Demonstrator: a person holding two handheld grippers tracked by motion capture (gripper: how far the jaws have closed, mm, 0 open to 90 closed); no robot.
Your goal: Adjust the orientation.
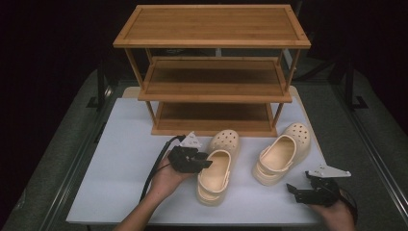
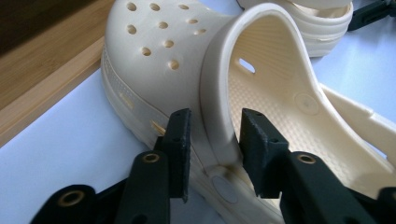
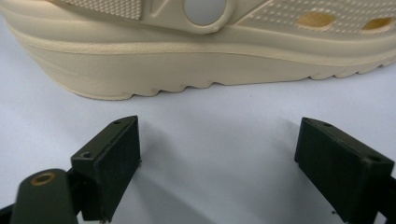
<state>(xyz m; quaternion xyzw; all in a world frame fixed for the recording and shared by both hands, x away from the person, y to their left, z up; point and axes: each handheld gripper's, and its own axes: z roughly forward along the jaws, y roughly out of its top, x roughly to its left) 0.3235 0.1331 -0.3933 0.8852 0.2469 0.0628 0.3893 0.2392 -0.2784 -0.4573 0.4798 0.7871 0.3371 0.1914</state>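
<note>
**A:** Where is the left clog (image 1: 215, 173) relative to the left gripper (image 1: 201, 161)?

**B:** It lies on the white table (image 1: 120, 159), toe pointing far, towards the wooden rack (image 1: 211, 72). The gripper meets its left wall: one jaw outside, one inside, straddling the rim beside the strap rivet (image 2: 225, 190). Whether the pads press, I cannot tell.

**A:** And the right gripper (image 1: 299, 191)?

**B:** Jaws wide apart, empty, near the right clog (image 1: 281, 154), just beside its sole.

**A:** Any writing?

**B:** None is readable.
</note>
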